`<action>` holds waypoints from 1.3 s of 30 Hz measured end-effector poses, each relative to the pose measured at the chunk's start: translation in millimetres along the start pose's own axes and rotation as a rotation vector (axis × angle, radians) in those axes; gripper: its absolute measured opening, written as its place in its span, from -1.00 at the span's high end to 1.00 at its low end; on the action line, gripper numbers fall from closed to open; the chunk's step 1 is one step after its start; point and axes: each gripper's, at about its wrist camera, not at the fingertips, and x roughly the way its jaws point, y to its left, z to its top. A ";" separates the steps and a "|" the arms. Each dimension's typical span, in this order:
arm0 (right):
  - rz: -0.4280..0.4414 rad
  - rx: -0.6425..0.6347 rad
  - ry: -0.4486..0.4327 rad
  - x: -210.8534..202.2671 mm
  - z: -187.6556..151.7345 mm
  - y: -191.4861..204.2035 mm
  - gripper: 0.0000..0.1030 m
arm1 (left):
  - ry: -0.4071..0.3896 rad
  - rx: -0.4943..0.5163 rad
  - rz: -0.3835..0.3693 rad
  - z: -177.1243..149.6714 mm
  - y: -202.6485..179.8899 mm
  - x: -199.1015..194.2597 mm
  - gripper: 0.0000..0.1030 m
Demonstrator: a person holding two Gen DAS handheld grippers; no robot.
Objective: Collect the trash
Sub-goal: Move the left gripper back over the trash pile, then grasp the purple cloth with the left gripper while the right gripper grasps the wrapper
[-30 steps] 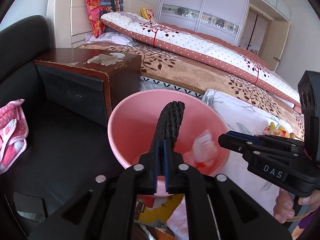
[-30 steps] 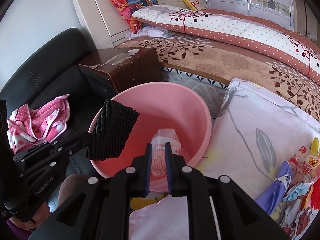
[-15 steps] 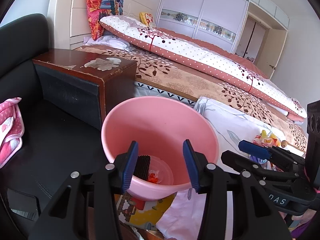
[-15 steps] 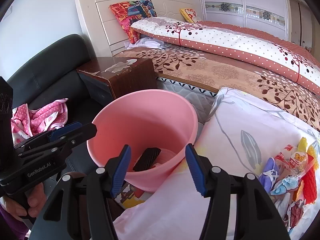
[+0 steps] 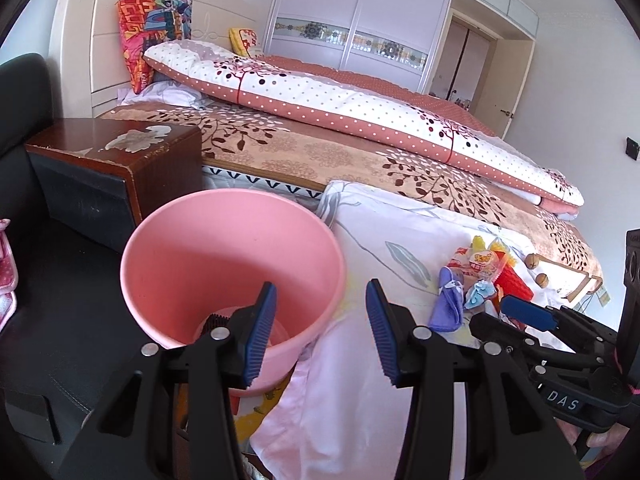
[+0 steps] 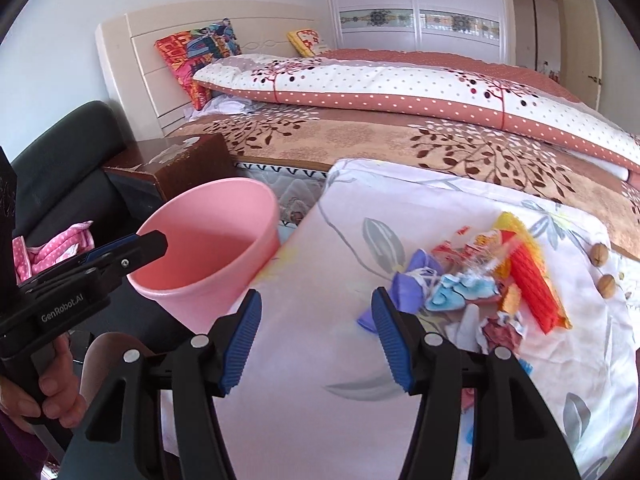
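A pink bucket (image 5: 224,256) stands beside the bed, left of a white floral sheet (image 5: 400,240); it also shows in the right wrist view (image 6: 216,248). A black item (image 5: 216,318) lies inside it. A pile of trash (image 6: 492,280) with purple, blue, red and yellow wrappers lies on the sheet; it also shows in the left wrist view (image 5: 476,284). My left gripper (image 5: 320,336) is open and empty at the bucket's near rim. My right gripper (image 6: 316,336) is open and empty over the sheet, left of the pile.
A dark wooden nightstand (image 5: 116,156) stands behind the bucket. A black sofa (image 5: 48,280) with a pink cloth (image 6: 52,248) is at the left. Two walnuts (image 6: 604,270) lie right of the pile. Folded quilts (image 5: 360,108) cover the bed.
Both grippers opened and dropped a black item and a wrapper into the bucket. Both have since pulled back; the right one has swung right toward the trash pile.
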 end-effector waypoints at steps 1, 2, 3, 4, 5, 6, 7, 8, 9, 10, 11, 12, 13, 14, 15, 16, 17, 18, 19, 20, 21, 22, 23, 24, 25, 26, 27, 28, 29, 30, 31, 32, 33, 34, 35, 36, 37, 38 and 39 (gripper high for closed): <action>-0.009 0.016 -0.001 -4.2 -3.1 -7.4 -0.10 | 0.002 0.010 -0.008 -0.9 -4.9 0.4 0.10; -0.021 0.028 -0.005 -7.7 -5.7 -14.2 -0.10 | 0.001 0.020 -0.013 -1.4 -10.1 0.6 0.10; -0.035 0.038 -0.009 -11.9 -8.4 -20.4 -0.10 | 0.001 0.030 -0.016 -1.7 -15.2 0.7 0.10; -0.047 0.047 -0.013 -15.9 -10.9 -25.9 -0.10 | 0.003 0.039 -0.020 -2.1 -19.6 1.2 0.10; -0.057 0.055 -0.015 -19.5 -13.2 -31.2 -0.10 | 0.006 0.046 -0.025 -2.4 -24.3 1.5 0.10; -0.063 0.065 -0.017 -22.9 -15.2 -36.5 -0.10 | 0.008 0.051 -0.030 -2.6 -28.7 1.9 0.10; -0.070 0.077 -0.019 -26.6 -18.0 -42.4 -0.10 | 0.011 0.057 -0.035 -2.7 -33.0 2.4 0.10; -0.076 0.089 -0.020 -29.8 -20.5 -47.4 -0.10 | 0.012 0.063 -0.038 -2.9 -36.6 2.9 0.10; -0.083 0.102 -0.022 -33.0 -23.6 -52.7 -0.10 | 0.011 0.070 -0.040 -3.3 -40.8 2.7 0.10; -0.089 0.117 -0.024 -36.1 -26.2 -58.4 -0.10 | 0.011 0.076 -0.040 -3.4 -44.1 2.6 0.10; -0.094 0.130 -0.026 -38.7 -28.3 -63.3 -0.10 | 0.011 0.080 -0.042 -3.9 -47.9 2.2 0.10; -0.098 0.141 -0.027 -41.2 -30.4 -68.5 -0.10 | 0.013 0.084 -0.046 -4.4 -51.7 1.8 0.10; -0.103 0.151 -0.027 -43.5 -31.7 -73.5 -0.10 | 0.014 0.089 -0.049 -5.0 -54.8 1.4 0.10; -0.107 0.159 -0.027 -45.0 -32.7 -77.3 -0.10 | 0.015 0.098 -0.051 -5.8 -58.9 1.2 0.10; -0.113 0.167 -0.026 -46.1 -33.4 -81.8 -0.10 | 0.018 0.107 -0.052 -6.5 -62.4 1.3 0.10; -0.119 0.176 -0.024 -46.6 -34.2 -85.8 -0.10 | 0.022 0.116 -0.055 -7.1 -65.4 1.9 0.10; -0.124 0.186 -0.020 -46.5 -35.4 -89.6 -0.10 | 0.028 0.122 -0.057 -7.6 -67.8 3.6 0.10; -0.130 0.197 -0.015 -46.1 -37.0 -93.5 -0.10 | 0.036 0.123 -0.057 -8.0 -69.4 5.8 0.10; -0.134 0.208 -0.010 -45.6 -39.0 -97.2 -0.10 | 0.045 0.120 -0.061 -7.9 -70.1 8.8 0.10; -0.138 0.219 -0.004 -44.6 -40.8 -100.4 -0.10 | 0.055 0.117 -0.070 -8.2 -70.9 11.8 0.10; -0.142 0.229 0.003 -43.4 -42.3 -102.9 -0.10 | 0.065 0.116 -0.079 -8.3 -71.8 15.3 0.10; -0.146 0.237 0.009 -41.8 -43.1 -104.9 -0.10 | 0.075 0.119 -0.085 -8.7 -72.5 18.7 0.10; -0.151 0.243 0.014 -40.3 -43.5 -106.5 -0.10 | 0.086 0.121 -0.093 -9.1 -73.6 22.4 0.10; -0.155 0.248 0.018 -38.7 -43.9 -108.0 -0.10 | 0.095 0.122 -0.105 -9.0 -74.5 26.0 0.10; -0.159 0.252 0.022 -37.3 -44.4 -109.1 -0.10 | 0.103 0.124 -0.115 -9.0 -75.8 29.7 0.10; -0.162 0.253 0.028 -35.2 -45.0 -109.7 -0.10 | 0.111 0.127 -0.124 -8.8 -77.4 33.6 0.10; -0.164 0.254 0.037 -33.0 -45.3 -110.5 -0.10 | 0.117 0.131 -0.131 -8.6 -79.4 37.3 0.10; -0.165 0.255 0.044 -30.9 -45.4 -111.7 -0.10 | 0.123 0.137 -0.139 -8.6 -82.0 40.8 0.10; -0.166 0.255 0.050 -28.7 -45.0 -113.1 -0.10 | 0.130 0.144 -0.148 -8.5 -84.4 44.4 0.10; -0.166 0.255 0.055 -26.5 -44.7 -114.4 -0.10 | 0.136 0.154 -0.155 -8.5 -87.5 48.4 0.10; -0.165 0.255 0.061 -24.2 -44.2 -115.3 -0.10 | 0.141 0.166 -0.158 -8.8 -91.3 52.4 0.10; -0.162 0.256 0.065 -22.0 -43.5 -116.5 -0.10 | 0.147 0.177 -0.161 -8.9 -94.8 56.7 0.10; -0.159 0.256 0.070 -19.8 -43.0 -117.6 -0.10 | 0.154 0.186 -0.164 -9.1 -98.3 61.2 0.10; -0.154 0.255 0.073 -17.3 -42.3 -118.3 -0.10 | 0.162 0.194 -0.167 -9.3 -101.7 65.7 0.10; -0.148 0.253 0.075 -15.3 -41.3 -118.9 -0.09 | 0.170 0.202 -0.169 -9.5 -105.5 70.6 0.10; -0.142 0.248 0.076 -13.2 -40.0 -119.0 -0.07 | 0.178 0.210 -0.169 -9.8 -109.4 75.5 0.10; -0.139 0.241 0.077 -11.3 -38.8 -119.1 -0.06 | 0.187 0.218 -0.168 -10.1 -112.9 80.5 0.10; -0.137 0.235 0.077 -9.6 -37.5 -119.6 -0.06 | 0.196 0.225 -0.169 -10.5 -116.7 85.9 0.10; -0.136 0.228 0.078 -7.6 -36.2 -119.7 -0.05 | 0.206 0.233 -0.169 -11.2 -120.6 91.5 0.10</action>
